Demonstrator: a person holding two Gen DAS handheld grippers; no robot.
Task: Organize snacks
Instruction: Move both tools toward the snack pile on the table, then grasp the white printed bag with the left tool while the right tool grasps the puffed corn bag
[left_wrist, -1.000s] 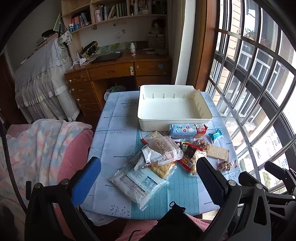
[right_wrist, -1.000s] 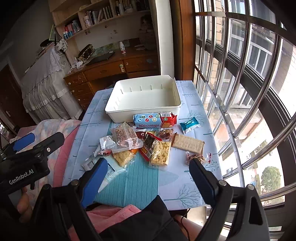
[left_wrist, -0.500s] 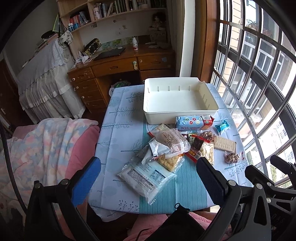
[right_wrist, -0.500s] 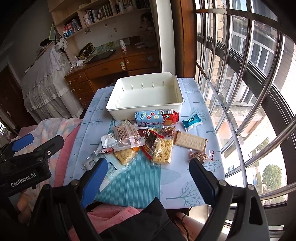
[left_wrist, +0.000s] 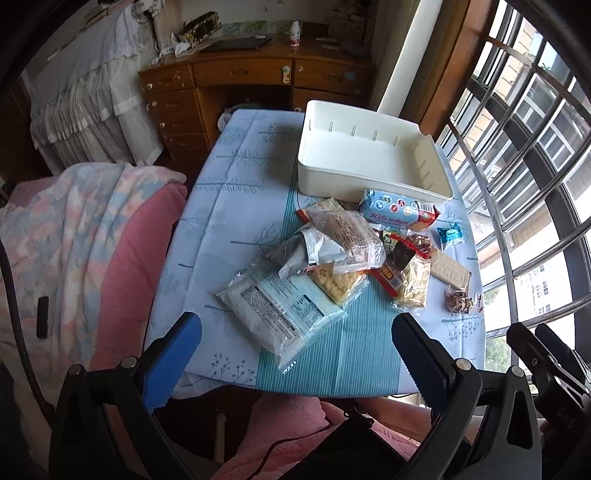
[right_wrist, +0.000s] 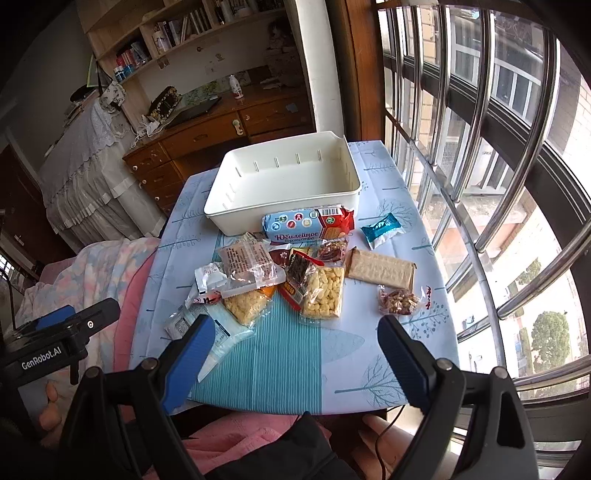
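Above the table's near edge both tools, left tool (left_wrist: 295, 354) and right tool (right_wrist: 295, 354), hang wide open; snacks (right_wrist: 280, 273) lie beside the white bin (right_wrist: 284, 210).

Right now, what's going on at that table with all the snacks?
A person holds a gripper in each hand over a table strewn with snack packets. Both the left gripper and the right gripper are open and hold nothing. The white bin at the far end is empty, so sorting hasn't started. The large pale blue packet lies nearest the left gripper.
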